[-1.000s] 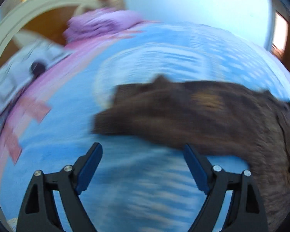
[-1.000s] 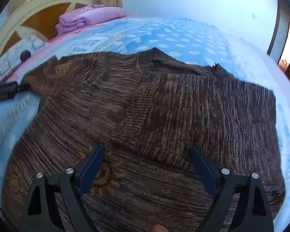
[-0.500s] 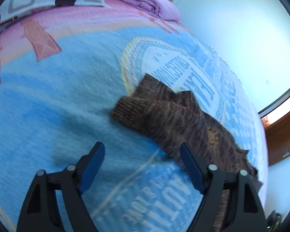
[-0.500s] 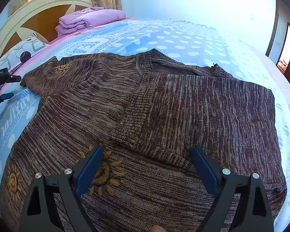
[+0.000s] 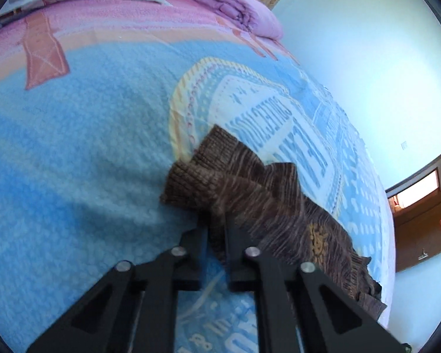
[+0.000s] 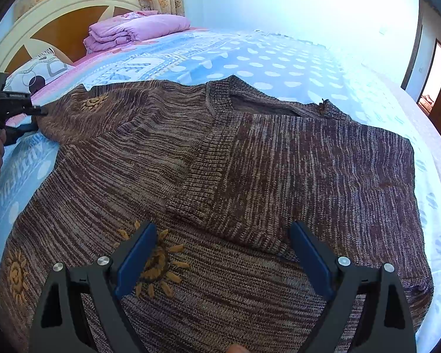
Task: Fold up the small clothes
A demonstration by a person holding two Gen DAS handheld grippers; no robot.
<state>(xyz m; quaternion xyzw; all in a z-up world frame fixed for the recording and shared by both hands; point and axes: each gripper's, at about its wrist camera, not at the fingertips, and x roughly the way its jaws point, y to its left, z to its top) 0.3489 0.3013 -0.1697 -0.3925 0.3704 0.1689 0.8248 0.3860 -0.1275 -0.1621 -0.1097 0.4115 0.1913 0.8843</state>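
Observation:
A brown knit sweater (image 6: 250, 161) with orange sun motifs lies spread on a blue bedspread (image 6: 279, 61); its right side is folded over the front. Its left sleeve (image 5: 250, 194) stretches out with the ribbed cuff (image 5: 191, 185) at the end. My left gripper (image 5: 216, 235) is shut on the sleeve's edge just behind the cuff; it also shows at the left edge of the right wrist view (image 6: 17, 111). My right gripper (image 6: 223, 253) is open and empty, hovering above the sweater's lower front.
A folded pink quilt (image 6: 135, 29) and a patterned pillow (image 6: 41, 73) lie by the cream and wood headboard (image 6: 44, 20). The pale wall (image 6: 308, 8) and a doorway (image 6: 435, 70) stand beyond the bed's far side.
My left gripper moved in on the sleeve and closed on its edge near the cuff. My right gripper stayed open above the sweater's front.

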